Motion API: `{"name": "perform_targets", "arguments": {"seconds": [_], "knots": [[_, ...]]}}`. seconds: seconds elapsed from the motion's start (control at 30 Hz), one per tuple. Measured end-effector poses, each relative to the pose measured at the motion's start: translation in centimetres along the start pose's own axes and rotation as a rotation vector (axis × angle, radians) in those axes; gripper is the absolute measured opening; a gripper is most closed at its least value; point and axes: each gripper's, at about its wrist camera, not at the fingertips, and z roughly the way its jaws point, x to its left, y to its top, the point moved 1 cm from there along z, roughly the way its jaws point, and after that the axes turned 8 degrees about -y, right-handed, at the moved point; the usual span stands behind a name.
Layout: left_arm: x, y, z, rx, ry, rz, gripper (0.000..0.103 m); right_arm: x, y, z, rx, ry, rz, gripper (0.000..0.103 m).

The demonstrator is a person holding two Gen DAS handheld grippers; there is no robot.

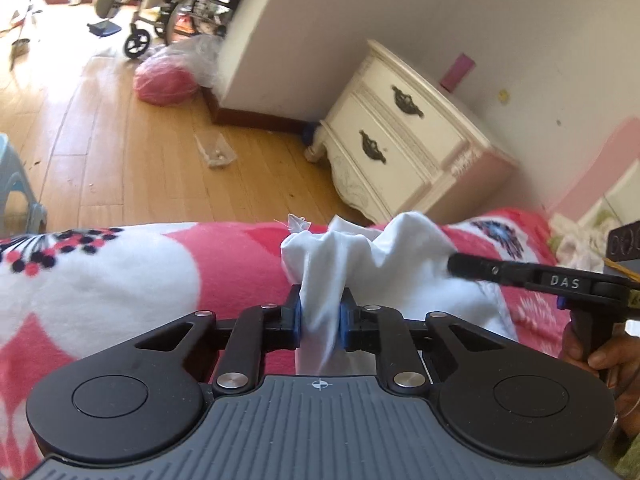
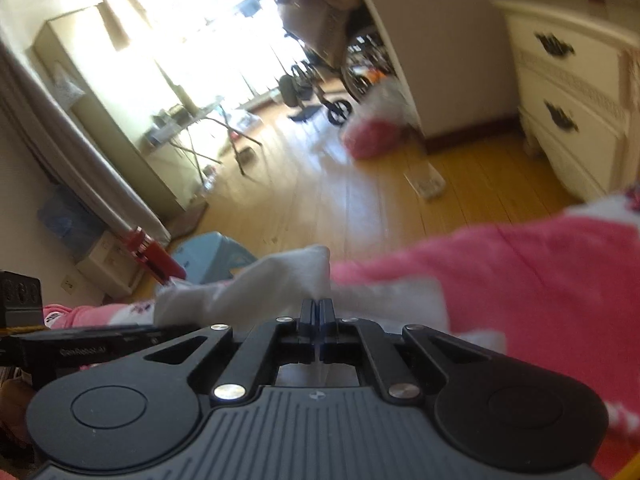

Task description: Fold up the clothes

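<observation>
Both tools are clenched on the bunched white garment over the pink blanket – left tool pinching one fold, right tool another – probably to lift and spread it flat before folding.

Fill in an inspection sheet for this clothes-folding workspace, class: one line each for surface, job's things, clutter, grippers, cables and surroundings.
Surface: pink and white floral blanket covering a bed.
Job's things: white garment, bunched up and lifted off the blanket.
Clutter: pale crumpled cloth at the bed's far right edge.
Grippers: left gripper shut on a hanging fold of the garment; right gripper shut on its edge.
Cables: nothing seen.
Surroundings: wooden floor, cream two-drawer nightstand, wheelchair, pink bag, blue plastic stool.
</observation>
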Motion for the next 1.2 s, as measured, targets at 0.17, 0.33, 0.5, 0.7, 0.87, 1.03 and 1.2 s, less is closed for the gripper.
{"name": "perform_targets", "arguments": {"seconds": [0.17,0.33,0.5,0.7,0.87,1.03,1.2], "knots": [[0.6,0.0,0.5,0.001,0.018,-0.029,0.03,-0.6,-0.6,2.8,0.034,-0.075,-0.055,0.003],[0.1,0.4,-0.3,-0.025,0.069,-0.022,0.059,-2.8,-0.9,-0.4,-0.001,-0.081,0.072,0.014],[-2.2,0.3,-3.3,-0.152,0.054,0.086,0.061,-5.4,-1.3,-8.0,-0.056,-0.127,0.177,0.015],[-7.7,-2.1,-1.7,0.001,-0.119,0.389,0.06,-6.7,-6.9,-13.8,-0.032,-0.158,0.294,0.015],[-10.0,-4.3,2.1,0.111,-0.097,0.56,0.06,-4.2,-11.9,-15.3,0.053,-0.177,0.282,0.016],[-9.7,-5.0,3.5,0.141,-0.043,0.598,0.06,-5.1,-16.2,-15.4,0.089,-0.173,0.4,0.04],[-9.3,-5.6,3.6,0.147,-0.02,0.602,0.06,-5.1,-17.7,-13.5,0.121,-0.172,0.352,0.005]]}}
